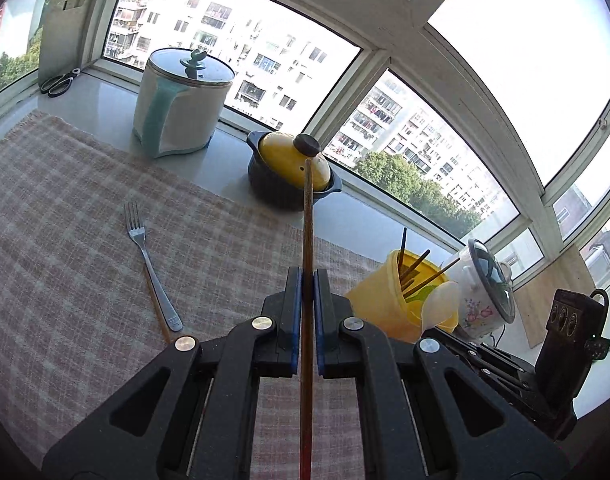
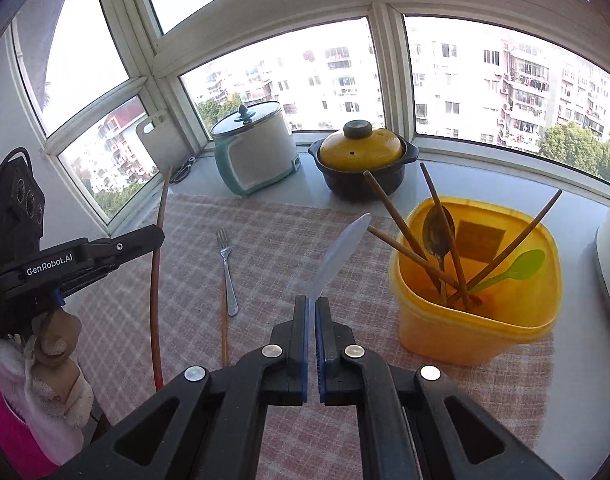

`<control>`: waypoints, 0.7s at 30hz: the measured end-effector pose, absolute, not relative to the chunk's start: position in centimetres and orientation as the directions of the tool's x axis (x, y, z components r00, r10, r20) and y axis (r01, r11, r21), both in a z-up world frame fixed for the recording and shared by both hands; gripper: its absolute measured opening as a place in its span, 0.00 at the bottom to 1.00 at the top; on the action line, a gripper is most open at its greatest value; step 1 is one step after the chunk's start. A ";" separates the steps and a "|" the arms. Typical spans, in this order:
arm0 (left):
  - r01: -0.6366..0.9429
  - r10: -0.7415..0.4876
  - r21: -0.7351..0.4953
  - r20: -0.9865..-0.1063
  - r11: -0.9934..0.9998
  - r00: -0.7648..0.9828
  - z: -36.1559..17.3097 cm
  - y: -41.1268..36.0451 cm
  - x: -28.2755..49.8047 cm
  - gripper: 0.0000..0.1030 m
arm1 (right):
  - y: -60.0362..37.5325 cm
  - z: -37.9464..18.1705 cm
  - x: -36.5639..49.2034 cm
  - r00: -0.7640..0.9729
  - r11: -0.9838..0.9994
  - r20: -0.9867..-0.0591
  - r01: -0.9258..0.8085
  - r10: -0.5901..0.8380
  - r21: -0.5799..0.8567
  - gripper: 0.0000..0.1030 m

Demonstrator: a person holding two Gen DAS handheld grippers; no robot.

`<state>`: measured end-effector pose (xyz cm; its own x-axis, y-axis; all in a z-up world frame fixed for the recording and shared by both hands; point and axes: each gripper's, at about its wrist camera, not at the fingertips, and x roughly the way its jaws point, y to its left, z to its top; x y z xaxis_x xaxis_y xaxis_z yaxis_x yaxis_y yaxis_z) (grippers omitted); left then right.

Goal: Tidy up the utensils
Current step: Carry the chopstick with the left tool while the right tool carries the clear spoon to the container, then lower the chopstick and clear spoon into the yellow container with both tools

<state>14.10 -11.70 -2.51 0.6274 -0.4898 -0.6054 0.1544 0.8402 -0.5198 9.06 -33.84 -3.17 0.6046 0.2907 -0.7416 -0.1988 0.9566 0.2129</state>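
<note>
Checked cloth (image 2: 265, 216) bears one fork (image 2: 228, 272); tools pinch one chopstick (image 1: 307, 216), one clear spoon (image 2: 339, 256)

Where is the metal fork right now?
The fork lies flat on the checked cloth, tines toward the window, left of the yellow tub in the right wrist view, with a chopstick beside its handle.

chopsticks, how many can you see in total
6. Four stand in the yellow tub. One chopstick is clamped in the left hand-held gripper. One lies on the mat under the fork. More may hide in the tub.
</note>
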 end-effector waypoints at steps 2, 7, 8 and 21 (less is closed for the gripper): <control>0.171 -0.500 -0.523 -0.590 0.835 0.634 -1.8 -12.8 14.1 0.03 | -35.1 -2.4 8.6 0.620 0.958 -0.730 -0.189 0.286 0.215 0.00; 0.220 -0.526 -0.525 -0.553 0.822 0.646 -0.3 -15.7 14.3 0.03 | -37.6 -0.8 7.7 0.660 0.967 -0.707 -0.169 0.255 0.191 0.00; 0.227 -0.529 -0.524 -0.548 0.821 0.648 -0.1 -16.3 14.4 0.03 | -38.2 -0.5 7.5 0.668 0.969 -0.702 -0.163 0.247 0.185 0.00; 0.276 -0.548 -0.525 -0.483 0.805 0.683 2.4 -23.2 17.3 0.03 | -44.9 2.8 8.3 0.735 0.980 -0.650 -0.112 0.193 0.164 0.00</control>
<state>17.27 -23.19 2.36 0.6826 -0.5483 -0.4832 0.2756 0.8054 -0.5247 8.26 -44.90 2.77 0.7352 0.1931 -0.6498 -0.1124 0.9800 0.1641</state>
